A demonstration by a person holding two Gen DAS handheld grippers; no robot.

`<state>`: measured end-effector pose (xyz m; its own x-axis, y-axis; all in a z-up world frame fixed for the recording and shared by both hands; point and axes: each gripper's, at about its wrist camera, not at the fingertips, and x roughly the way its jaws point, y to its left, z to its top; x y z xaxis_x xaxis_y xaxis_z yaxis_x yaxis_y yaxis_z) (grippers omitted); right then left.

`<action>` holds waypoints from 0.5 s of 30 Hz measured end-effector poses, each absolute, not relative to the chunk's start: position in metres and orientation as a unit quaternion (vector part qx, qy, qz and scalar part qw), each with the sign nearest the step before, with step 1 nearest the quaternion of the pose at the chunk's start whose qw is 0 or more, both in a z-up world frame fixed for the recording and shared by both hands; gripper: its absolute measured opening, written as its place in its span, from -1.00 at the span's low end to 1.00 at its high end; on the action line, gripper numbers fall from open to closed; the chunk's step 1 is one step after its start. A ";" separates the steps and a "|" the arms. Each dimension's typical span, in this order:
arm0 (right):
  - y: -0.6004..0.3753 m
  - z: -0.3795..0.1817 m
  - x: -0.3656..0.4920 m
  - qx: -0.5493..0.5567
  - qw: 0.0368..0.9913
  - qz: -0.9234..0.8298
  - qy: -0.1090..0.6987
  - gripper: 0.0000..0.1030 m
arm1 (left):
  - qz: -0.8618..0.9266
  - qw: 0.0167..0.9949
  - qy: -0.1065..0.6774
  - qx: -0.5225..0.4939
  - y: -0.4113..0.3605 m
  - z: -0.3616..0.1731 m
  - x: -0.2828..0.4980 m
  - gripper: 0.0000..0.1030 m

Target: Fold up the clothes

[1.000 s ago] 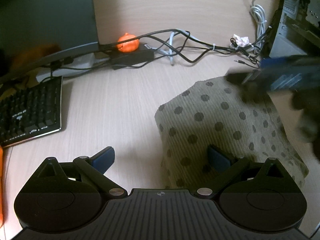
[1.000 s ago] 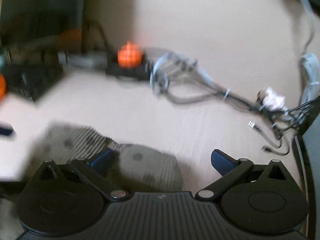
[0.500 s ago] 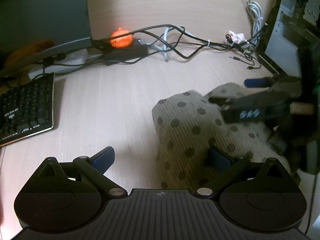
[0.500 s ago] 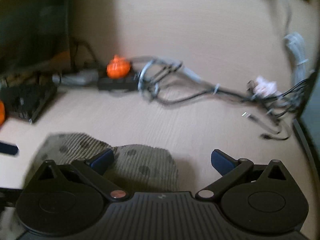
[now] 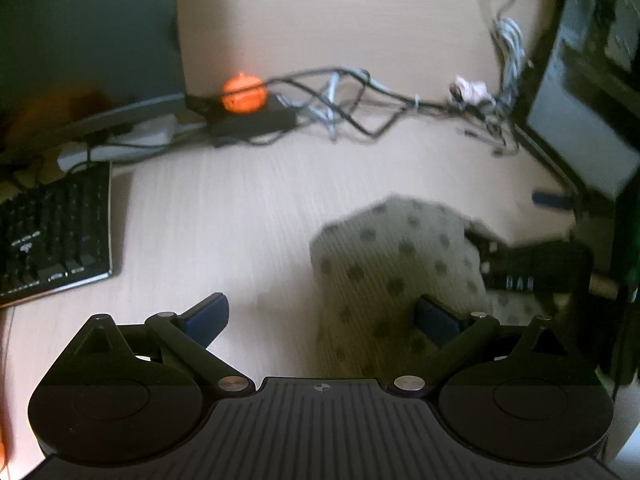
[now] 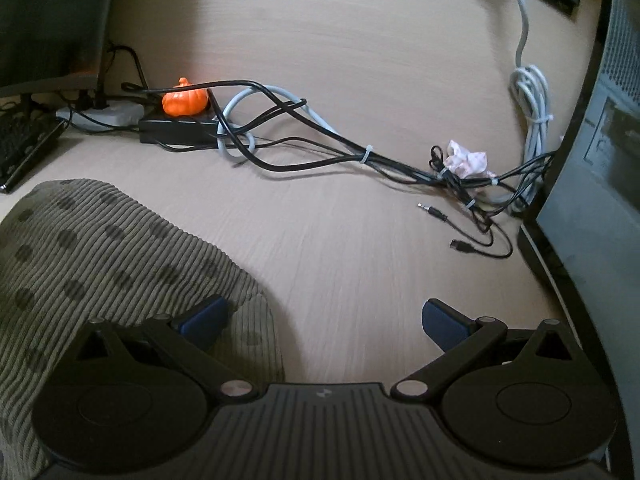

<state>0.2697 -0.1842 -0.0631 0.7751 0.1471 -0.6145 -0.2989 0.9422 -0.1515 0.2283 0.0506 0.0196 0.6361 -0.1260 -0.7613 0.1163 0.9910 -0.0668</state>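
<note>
Both the left gripper (image 5: 322, 318) and the right gripper (image 6: 324, 318) were wide open and held nothing, the spotted cloth (image 5: 396, 264) lay between them under one finger of each, so a good fold probably needed matching corners pinched.

Left tool (image 5: 322, 316): black ribbed body, two round black discs, silver screws at the linkage pivots, blue pads on both fingertips (image 5: 208, 314). Right tool (image 6: 324, 316) matches it, with a small white mark at the body's centre.
</note>
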 end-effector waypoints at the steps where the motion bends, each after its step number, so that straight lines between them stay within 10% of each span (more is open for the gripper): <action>1: -0.187 -0.060 0.271 -0.112 0.934 0.123 0.317 1.00 | -0.067 0.904 0.421 -0.010 0.051 0.020 0.232 0.98; 15: -0.177 -0.061 0.217 -0.097 0.933 0.168 0.303 1.00 | -0.077 0.902 0.423 0.020 0.047 -0.001 0.261 1.00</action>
<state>0.2171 -0.1773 -0.0609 0.7601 0.2548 -0.5977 -0.3729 0.9244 -0.0800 0.2610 0.0468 -0.0007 0.6297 -0.1217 -0.7673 0.1562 0.9873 -0.0285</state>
